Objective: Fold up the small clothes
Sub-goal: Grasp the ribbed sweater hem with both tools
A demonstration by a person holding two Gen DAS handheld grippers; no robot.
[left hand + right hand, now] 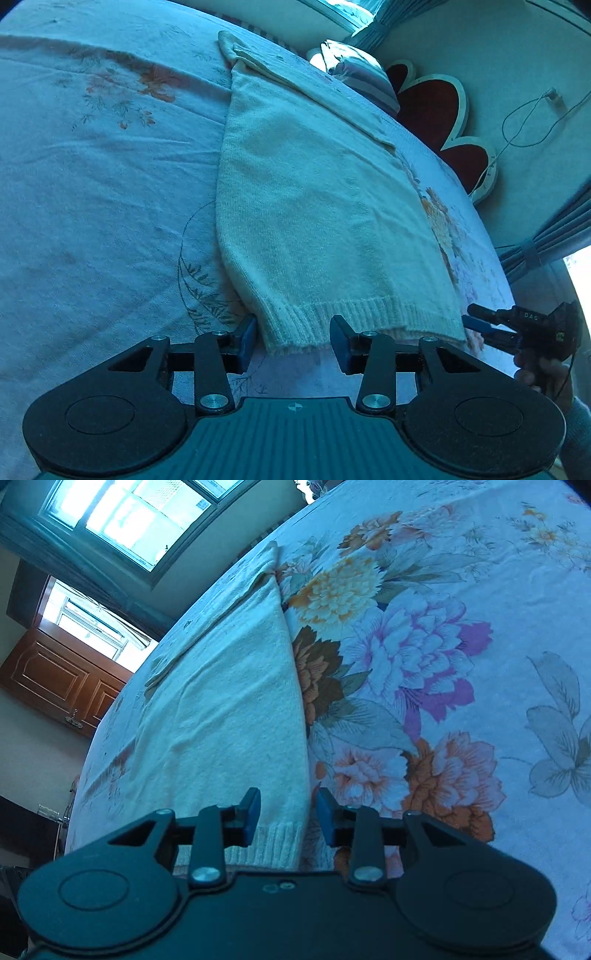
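A cream knitted sweater [317,206] lies flat on the floral bed sheet [92,166], folded lengthwise, ribbed hem nearest me. My left gripper [293,339] is open, its jaws either side of the hem's left corner. The right gripper [484,325] shows at the hem's right corner in the left wrist view. In the right wrist view the sweater [229,709] runs away from me, and my right gripper [286,818] is open with its jaws straddling the sweater's right edge at the hem.
The bed sheet [461,646] with large flowers extends to the right. A headboard [436,110] with red panels and a striped pillow [364,79] stand at the bed's far end. A window [140,513] and wooden cabinet [62,679] are beyond the bed.
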